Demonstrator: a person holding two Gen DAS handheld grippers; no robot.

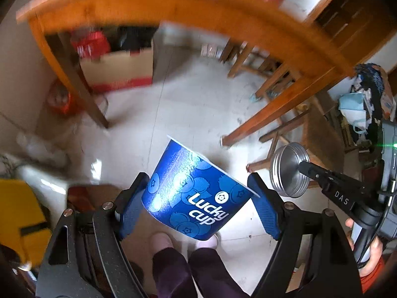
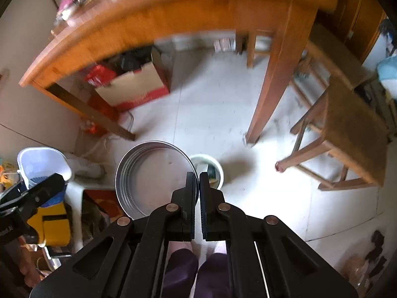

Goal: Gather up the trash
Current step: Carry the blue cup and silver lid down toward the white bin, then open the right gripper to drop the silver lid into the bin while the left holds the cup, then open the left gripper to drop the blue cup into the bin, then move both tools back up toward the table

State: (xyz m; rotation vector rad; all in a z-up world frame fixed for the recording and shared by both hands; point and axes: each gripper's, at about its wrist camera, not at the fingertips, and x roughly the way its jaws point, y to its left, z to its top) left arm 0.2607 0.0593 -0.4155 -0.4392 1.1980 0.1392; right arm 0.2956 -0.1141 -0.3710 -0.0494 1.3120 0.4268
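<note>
Gripping a blue paper cup (image 1: 196,193) between its wide-set pads, the left gripper (image 1: 198,198) is pointing down over the pale floor (image 1: 188,104), hiding the person's shoes behind the cup. The right gripper (image 2: 197,181) is pinching the rim of a metal lid (image 2: 156,178), jaws nearly together, partly covering a white bin (image 2: 211,171) below. Motion blur is smearing the wooden table (image 2: 173,7) and the clutter under it.

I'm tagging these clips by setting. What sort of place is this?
Probably a lived-in home dining room: a wooden table, wooden stools on a pale tiled floor, and a cardboard box stored under the table.
</note>
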